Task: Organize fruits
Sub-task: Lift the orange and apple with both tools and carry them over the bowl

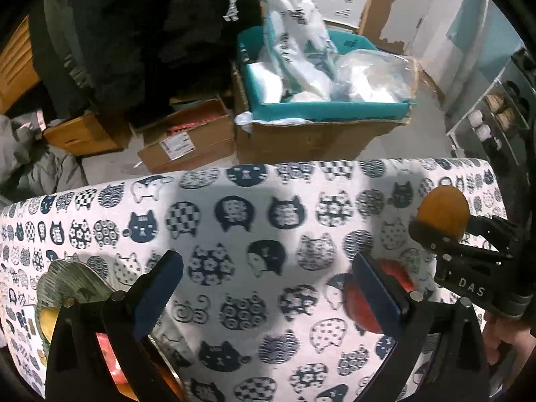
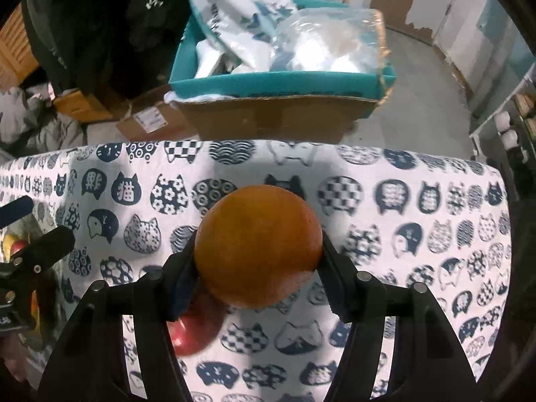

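Observation:
An orange (image 2: pixel 258 248) is clamped between the pads of my right gripper (image 2: pixel 258 254), a little above the cat-print tablecloth (image 2: pixel 402 234). Below it, partly behind the left finger, a red apple (image 2: pixel 194 328) lies on the cloth. In the left wrist view the right gripper (image 1: pixel 439 227) carries the orange (image 1: pixel 442 211) at the right. My left gripper (image 1: pixel 268 288) stands open over the cloth with nothing between its fingers. The red apple (image 1: pixel 365 308) lies just outside its right finger. At the left a patterned bowl (image 1: pixel 67 281) holds fruit, mostly hidden.
Past the table's far edge stands a cardboard box (image 1: pixel 315 137) with a teal tray (image 1: pixel 328 110) of plastic bags. Smaller boxes (image 1: pixel 181 144) and dark clothing (image 1: pixel 134 33) lie left of it. A white shelf (image 1: pixel 485 117) stands at the right, with bare grey floor beside it.

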Tool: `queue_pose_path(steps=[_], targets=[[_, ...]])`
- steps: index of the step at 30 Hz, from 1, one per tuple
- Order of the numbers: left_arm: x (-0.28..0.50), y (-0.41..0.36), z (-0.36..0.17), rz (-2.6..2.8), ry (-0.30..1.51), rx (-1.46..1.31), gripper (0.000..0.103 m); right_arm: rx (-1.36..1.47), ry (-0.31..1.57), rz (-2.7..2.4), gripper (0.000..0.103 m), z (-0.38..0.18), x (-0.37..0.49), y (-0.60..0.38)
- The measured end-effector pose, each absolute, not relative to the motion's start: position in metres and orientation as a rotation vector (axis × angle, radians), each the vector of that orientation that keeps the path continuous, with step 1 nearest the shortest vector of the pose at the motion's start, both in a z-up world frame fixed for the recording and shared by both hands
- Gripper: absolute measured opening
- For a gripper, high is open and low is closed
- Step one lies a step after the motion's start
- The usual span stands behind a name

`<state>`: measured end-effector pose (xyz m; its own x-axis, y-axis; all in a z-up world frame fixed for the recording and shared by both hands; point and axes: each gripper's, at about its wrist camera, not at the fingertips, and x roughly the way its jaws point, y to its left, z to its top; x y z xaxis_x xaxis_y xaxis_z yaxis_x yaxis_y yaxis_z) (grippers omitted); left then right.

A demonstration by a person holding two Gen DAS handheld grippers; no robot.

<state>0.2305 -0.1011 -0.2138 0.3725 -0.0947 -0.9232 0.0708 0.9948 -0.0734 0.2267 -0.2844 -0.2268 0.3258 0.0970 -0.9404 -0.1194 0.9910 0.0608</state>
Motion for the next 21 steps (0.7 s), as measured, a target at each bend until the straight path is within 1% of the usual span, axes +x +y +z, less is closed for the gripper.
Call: queue_pose_path(steps=[8, 21], targets=[[0.217, -0.146, -0.219, -0.181, 1.212, -0.001, 0.102, 0.002, 1.213, 0.096, 0.064, -0.218, 0.193, -0.326], [0.207, -0.199, -0.247, -0.234, 1.297, 0.023, 0.102, 0.063, 1.242, 0.044, 0.064, -0.24, 0.153, -0.385]])
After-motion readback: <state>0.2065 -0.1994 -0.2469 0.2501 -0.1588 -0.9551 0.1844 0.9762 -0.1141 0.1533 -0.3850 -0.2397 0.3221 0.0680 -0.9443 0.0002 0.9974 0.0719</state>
